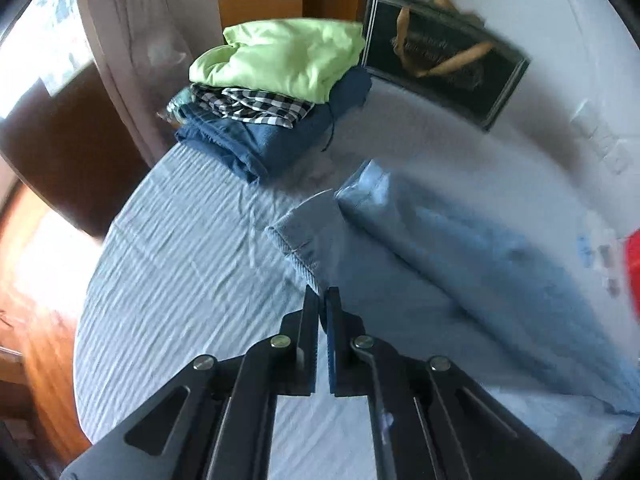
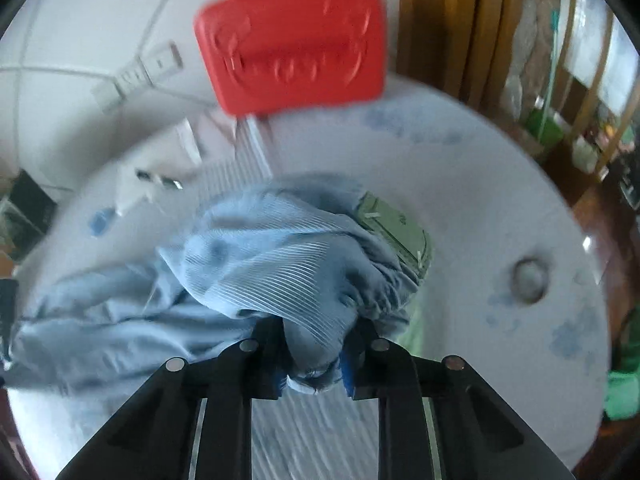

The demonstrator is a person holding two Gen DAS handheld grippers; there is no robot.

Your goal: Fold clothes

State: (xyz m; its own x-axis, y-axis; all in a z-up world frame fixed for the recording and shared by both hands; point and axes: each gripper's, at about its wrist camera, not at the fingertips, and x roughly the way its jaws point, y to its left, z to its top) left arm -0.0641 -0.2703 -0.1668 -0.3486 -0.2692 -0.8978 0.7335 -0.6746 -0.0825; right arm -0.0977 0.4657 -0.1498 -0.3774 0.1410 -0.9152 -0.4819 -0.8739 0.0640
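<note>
Three folded garments sit stacked at the far corner of the bed: a lime-green folded top [image 1: 280, 60] on a black-and-white checked shirt [image 1: 256, 106] on a dark blue folded garment [image 1: 248, 140]. That pile lies as the task would want it. One piece is plainly not folded: the pale blue ribbed cotton garment [image 1: 420, 240], which sprawls across the light blue striped bed sheet [image 1: 168, 264] in a long, loosely doubled strip.

The right gripper [image 2: 314, 360] has its jaws clenched on a bunched end of that garment, which balloons up in front of the lens and shows a grey-green sewn label [image 2: 396, 232] on its inner side. The left gripper [image 1: 323, 320] has its jaws drawn almost together. A sliver of blue shows between them, but I cannot tell whether that is pinched cloth or only the pad lining.

My judgement is that the pale blue piece is mid-fold, with squaring up and stacking left to do. How many folds it already carries cannot be read from here.

Much is hard to make out. Both views are smeared with motion blur. The bunched cloth hides the right fingertips and whatever lies beneath. The red plastic bag-shaped toy [image 2: 296, 40] is sharp in neither view and cut off at the left view's edge. The dark framed picture [image 1: 444, 60] leaning beyond the stack is too blurred to read.
</note>
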